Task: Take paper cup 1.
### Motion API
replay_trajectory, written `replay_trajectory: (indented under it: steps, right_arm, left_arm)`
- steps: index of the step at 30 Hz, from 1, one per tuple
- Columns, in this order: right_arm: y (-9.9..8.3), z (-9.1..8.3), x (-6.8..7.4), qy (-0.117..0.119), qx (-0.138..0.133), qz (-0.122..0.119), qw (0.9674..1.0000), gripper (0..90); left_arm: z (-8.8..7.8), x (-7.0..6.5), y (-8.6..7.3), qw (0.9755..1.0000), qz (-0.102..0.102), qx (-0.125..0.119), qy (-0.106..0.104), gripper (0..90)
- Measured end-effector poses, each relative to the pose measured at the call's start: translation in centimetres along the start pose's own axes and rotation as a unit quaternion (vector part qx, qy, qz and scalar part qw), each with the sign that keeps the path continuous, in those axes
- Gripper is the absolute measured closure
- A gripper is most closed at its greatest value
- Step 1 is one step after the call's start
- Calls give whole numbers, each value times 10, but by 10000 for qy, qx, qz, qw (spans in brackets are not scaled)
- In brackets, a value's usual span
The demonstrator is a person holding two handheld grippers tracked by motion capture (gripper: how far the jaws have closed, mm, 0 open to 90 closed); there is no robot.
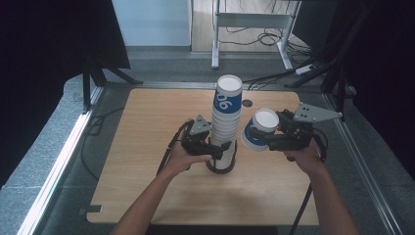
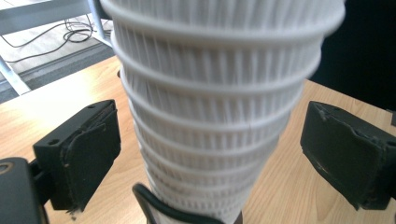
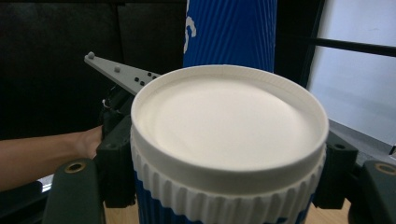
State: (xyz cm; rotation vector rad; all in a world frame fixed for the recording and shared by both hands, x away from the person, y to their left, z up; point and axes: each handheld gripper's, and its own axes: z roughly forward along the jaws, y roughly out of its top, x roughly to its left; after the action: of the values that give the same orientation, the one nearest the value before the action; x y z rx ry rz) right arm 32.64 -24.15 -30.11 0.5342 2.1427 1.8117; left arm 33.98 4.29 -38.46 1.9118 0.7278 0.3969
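Observation:
A tall stack of ribbed white paper cups [image 1: 226, 125], topped by a blue-banded cup, stands upright in a black ring [image 1: 219, 169] at the middle of the wooden table [image 1: 147, 161]. My left gripper [image 1: 221, 152] is open around the foot of the stack [image 2: 205, 140]. Both of its pads [image 2: 88, 154] stand clear of the ribbed sides. My right gripper [image 1: 262, 138] is shut on a single blue-and-white cup [image 1: 262, 128] and holds it tilted just to the right of the stack, above the table. In the right gripper view that cup [image 3: 229, 126] has its white rim towards the camera, with the jaws pressed on its sides.
A small round hole [image 1: 247, 103] sits in the table behind the stack. Black curtains hang at both sides. A metal desk frame [image 1: 249, 19] and loose cables [image 1: 274, 36] lie on the floor beyond the far edge. Bare wood lies in front and to the left.

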Motion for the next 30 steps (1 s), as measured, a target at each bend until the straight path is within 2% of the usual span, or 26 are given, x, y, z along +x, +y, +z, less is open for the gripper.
replay_trajectory:
  steps: [9,21,30]
  right_arm:
    - [-9,5,2,59,15,35,10000,270]
    - [-23,14,7,181,82,87,9998,270]
    - [-32,20,10,281,110,147,9994,270]
  left_arm:
    - [-11,-3,-12,10000,84,-44,-21,72]
    - [-21,-8,-29,9998,-4,-157,-80,101]
    - [-30,-6,-44,9995,-182,-255,-65,127]
